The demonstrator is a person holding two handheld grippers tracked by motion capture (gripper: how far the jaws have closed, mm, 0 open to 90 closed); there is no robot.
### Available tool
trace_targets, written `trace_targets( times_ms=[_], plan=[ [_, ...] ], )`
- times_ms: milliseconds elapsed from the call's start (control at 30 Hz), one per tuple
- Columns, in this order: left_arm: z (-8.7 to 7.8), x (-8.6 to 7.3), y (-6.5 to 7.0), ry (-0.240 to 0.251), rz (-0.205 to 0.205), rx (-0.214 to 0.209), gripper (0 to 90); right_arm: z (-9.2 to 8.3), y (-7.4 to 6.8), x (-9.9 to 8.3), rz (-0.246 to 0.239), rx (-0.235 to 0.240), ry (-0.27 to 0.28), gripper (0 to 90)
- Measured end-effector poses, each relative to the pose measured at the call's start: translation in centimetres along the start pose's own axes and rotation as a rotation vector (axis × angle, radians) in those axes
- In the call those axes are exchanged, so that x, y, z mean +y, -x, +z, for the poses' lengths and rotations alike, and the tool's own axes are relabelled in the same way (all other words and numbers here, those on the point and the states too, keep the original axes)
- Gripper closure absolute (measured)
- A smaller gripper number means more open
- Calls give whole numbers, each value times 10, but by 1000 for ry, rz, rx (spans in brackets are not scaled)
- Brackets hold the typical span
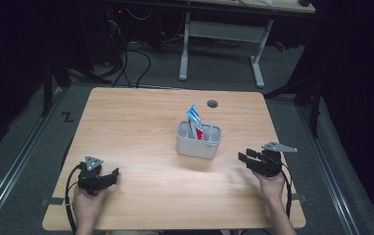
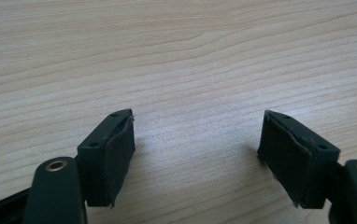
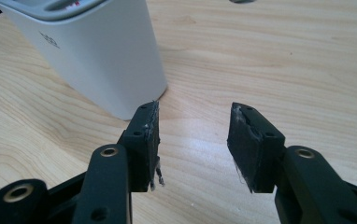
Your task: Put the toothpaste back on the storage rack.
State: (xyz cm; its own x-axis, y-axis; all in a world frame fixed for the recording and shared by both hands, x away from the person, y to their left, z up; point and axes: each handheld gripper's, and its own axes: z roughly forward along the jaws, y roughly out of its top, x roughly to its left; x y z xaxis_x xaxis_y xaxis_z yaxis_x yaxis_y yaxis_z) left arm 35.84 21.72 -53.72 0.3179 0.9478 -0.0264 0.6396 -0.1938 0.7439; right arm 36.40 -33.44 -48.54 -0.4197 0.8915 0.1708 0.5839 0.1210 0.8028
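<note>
A: How do the two grippers stand?

B: The left gripper [image 1: 107, 177] sits at the lower left of the high view, low over the table [image 1: 141, 117], held in the person's left hand [image 1: 86, 204]. In the left gripper view its jaws stand wide apart with bare wood grain between them, so it has hold of nothing.

A: And the other one?

B: The right gripper [image 1: 244, 157] is at the lower right of the high view, in the right hand [image 1: 272, 186], its jaws pointing toward the frame's left. In the right gripper view the pads [image 3: 148, 149] are about halfway apart and nothing lies between them; the gap shows just tabletop.

A: What is nearest to it?

B: A grey holder [image 1: 198, 140], just right of the centre of the high view. In the right gripper view its pale wall [image 3: 102, 56] fills the upper left, close beyond the left-hand jaw but not touching it.

A: Anything inside?

B: Yes. The holder has compartments, and a blue and white packet [image 1: 193, 117] stands in the left one with something red [image 1: 199, 133] beside it; what the red thing is I cannot tell.

A: Which way does the packet run?

B: Its long axis is near upright, its top poking above the rim and leaning slightly toward the upper left.
</note>
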Motion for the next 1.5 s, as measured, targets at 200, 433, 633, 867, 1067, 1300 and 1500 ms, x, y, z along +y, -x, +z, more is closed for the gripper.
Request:
trace_targets(
  times_ms=[200, 433, 633, 867, 1067, 1300, 1500],
  plan=[
    [0, 0, 1, -5, 12, 5, 268, 10, -1, -4, -1, -9, -23, 529],
    [0, 0, 1, -5, 12, 5, 267, 19, -3, -6, -28, -13, -48, 535],
    [0, 0, 1, -3, 10, 4, 268, 27, -3, -8, -43, -40, -65, 536],
    [0, 0, 1, -3, 10, 4, 268, 34, -1, -11, -48, -59, -87, 530],
    [0, 0, 1, -2, 10, 4, 268, 40, -1, -13, -49, -76, -106, 522],
    [0, 0, 1, -2, 7, 2, 268, 49, 3, -16, -30, -91, -119, 509],
    [0, 0, 1, -1, 8, 3, 267, 52, 5, -17, -20, -109, -112, 467]
  ],
)
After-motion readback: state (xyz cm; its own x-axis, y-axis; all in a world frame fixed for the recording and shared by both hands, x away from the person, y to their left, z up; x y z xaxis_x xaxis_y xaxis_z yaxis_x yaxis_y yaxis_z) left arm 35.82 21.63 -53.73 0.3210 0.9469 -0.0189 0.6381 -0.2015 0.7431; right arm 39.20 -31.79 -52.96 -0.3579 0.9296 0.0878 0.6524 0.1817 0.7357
